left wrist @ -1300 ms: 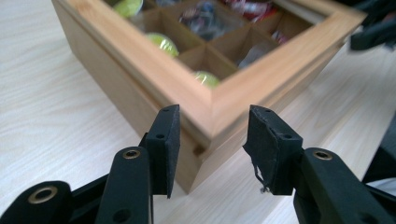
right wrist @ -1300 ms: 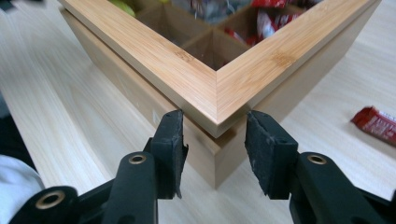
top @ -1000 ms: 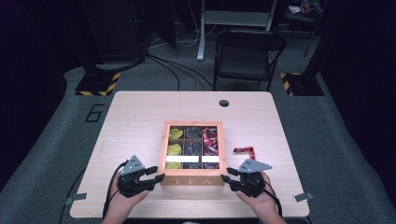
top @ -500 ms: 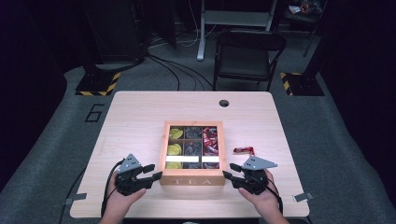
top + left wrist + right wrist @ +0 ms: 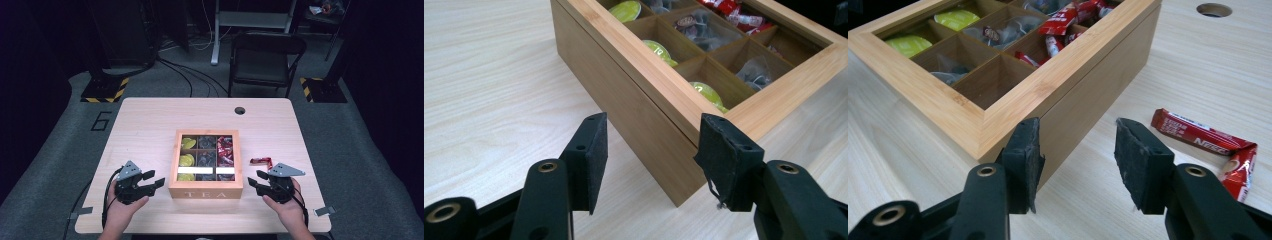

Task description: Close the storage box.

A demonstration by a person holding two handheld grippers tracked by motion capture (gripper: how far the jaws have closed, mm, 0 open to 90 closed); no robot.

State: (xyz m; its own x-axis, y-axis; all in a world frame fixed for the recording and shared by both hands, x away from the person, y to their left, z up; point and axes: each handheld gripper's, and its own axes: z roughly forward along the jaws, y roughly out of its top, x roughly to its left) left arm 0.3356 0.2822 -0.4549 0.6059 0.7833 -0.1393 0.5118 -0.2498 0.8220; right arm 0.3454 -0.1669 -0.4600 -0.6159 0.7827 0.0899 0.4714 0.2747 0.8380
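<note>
A: Where is the tea box (image 5: pixel 205 165) placed relative to the two grippers?

B: The box is set on the wooden table (image 5: pixel 150 120), near the person's edge, with "TEA" lettered on its front wall. The left gripper (image 5: pixel 150 181) is held just beside its left front corner, and the right gripper (image 5: pixel 255 180) just beside its right front corner. Neither is seen touching the wood.

A: How are the jaws held?

B: Both pairs are spread apart, and nothing is pinched. In the left gripper view, the box's near corner is framed between the pads (image 5: pixel 592 160), with the lid's seam visible along the side wall. In the right gripper view, the box's corner is seen just behind the left pad (image 5: pixel 1024 160).

A: What is seen inside the box?

B: Six compartments are seen through the lid's window. Yellow-green pods (image 5: pixel 707 93) are kept in the left column, dark sachets (image 5: pixel 754 74) in the middle column, and red packets (image 5: pixel 1068 20) toward the right column's far end.

A: Is anything lying outside it?

B: A red packet (image 5: pixel 1215 145) is left on the table just right of the box, near the right gripper.
</note>
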